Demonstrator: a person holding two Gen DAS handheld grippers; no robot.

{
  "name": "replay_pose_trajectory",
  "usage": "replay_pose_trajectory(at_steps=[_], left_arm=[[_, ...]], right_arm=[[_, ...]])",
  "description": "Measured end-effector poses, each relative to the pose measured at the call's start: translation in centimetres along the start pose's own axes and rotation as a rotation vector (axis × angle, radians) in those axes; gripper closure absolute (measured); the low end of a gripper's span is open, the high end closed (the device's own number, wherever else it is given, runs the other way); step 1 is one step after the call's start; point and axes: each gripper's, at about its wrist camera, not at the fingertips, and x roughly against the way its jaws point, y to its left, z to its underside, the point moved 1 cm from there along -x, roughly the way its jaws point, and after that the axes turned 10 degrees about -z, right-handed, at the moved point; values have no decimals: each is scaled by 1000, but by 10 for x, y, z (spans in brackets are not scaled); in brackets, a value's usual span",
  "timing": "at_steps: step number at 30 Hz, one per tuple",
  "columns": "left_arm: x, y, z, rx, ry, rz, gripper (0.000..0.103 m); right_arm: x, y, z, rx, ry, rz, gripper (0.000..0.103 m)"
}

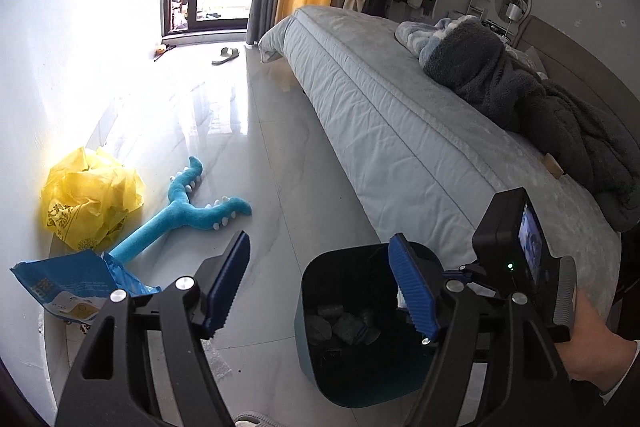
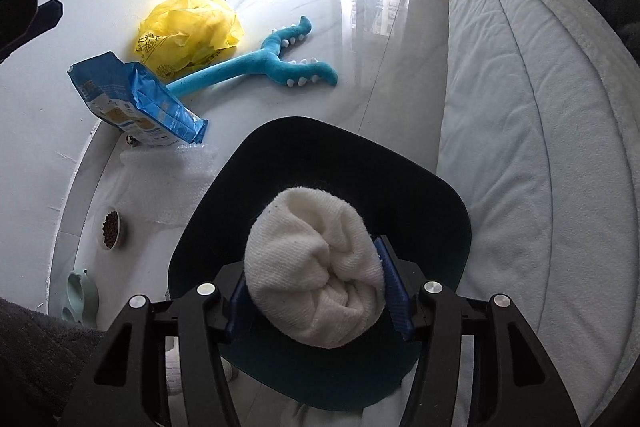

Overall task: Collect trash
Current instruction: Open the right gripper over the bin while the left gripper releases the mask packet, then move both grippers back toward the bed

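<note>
A dark teal bin [image 2: 320, 155] stands on the floor beside the bed. My right gripper [image 2: 312, 261] hangs right over its mouth, pads against a balled white cloth [image 2: 308, 291]. In the left wrist view the bin [image 1: 320, 307] holds dark grey lumps [image 1: 348, 323]. My left gripper [image 1: 319, 239] is open and empty above the bin's left rim. The right gripper's body [image 1: 508, 251] and the hand holding it [image 1: 592, 339] show at the right. A crumpled yellow plastic bag [image 1: 90, 197], a torn blue package [image 1: 72, 283] and bubble wrap [image 2: 168, 167] lie on the floor by the wall.
A blue plush toy [image 2: 256, 63] lies between the yellow bag and the bed [image 2: 520, 107]. A bowl of pet food [image 2: 111, 229] and a green dish [image 2: 82, 293] sit near the wall. A slipper [image 1: 226, 55] lies near the balcony door. A dark blanket [image 1: 540, 115] is heaped on the bed.
</note>
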Motion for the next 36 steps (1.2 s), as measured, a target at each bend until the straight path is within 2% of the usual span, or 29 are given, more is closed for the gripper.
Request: replay_pose_trajectory(at_steps=[6, 15, 22, 28, 36], left_arm=[[22, -16, -13, -41, -104, -16, 26], [52, -42, -32, -42, -249, 12, 15], [62, -68, -42, -37, -280, 27, 10], [60, -94, -49, -45, -292, 46, 9], [46, -135, -59, -54, -285, 77, 9]], right_arm=[[12, 0, 1, 1, -16, -3, 32], [53, -10, 6, -7, -115, -32, 29], [100, -15, 9, 21, -245, -27, 25], [142, -36, 16, 8, -358, -11, 23], [173, -71, 30, -15, -416, 33, 22]])
